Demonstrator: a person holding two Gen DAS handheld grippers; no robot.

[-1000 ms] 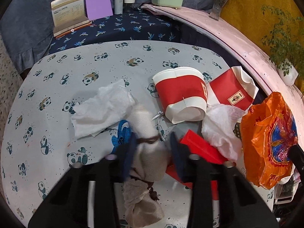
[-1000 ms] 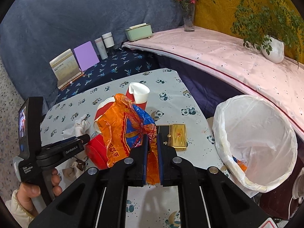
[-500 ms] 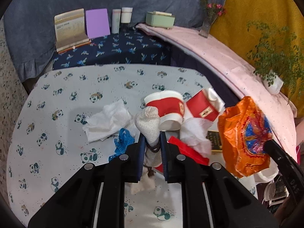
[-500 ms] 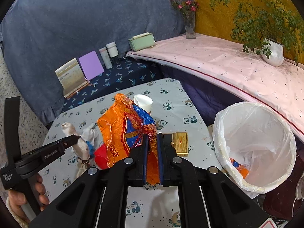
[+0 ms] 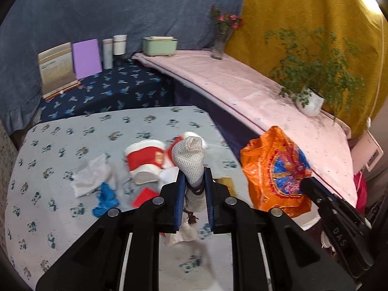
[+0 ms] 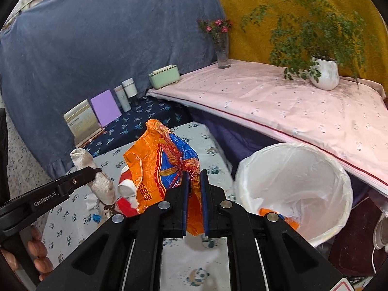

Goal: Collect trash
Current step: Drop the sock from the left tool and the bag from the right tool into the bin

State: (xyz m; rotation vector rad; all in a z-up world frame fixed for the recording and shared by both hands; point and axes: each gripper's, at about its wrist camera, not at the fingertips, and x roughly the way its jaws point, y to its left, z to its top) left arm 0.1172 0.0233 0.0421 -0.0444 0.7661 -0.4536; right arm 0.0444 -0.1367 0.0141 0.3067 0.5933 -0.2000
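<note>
Now | left gripper (image 5: 194, 189) jaws clamped on beige herringbone cloth pouch (image 5: 190, 165) | right gripper (image 6: 194, 194) jaws clamped on crinkled orange plastic bag (image 6: 157, 165) | you carry both over the white-lined bin (image 6: 291, 184) just right of the jaws, then release.

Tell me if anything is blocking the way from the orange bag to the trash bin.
Nothing visible blocks it. The right tool holds the orange bag above the table, and the trash bin stands open-topped just to the right in the right wrist view, with only a little trash at its bottom.
</note>
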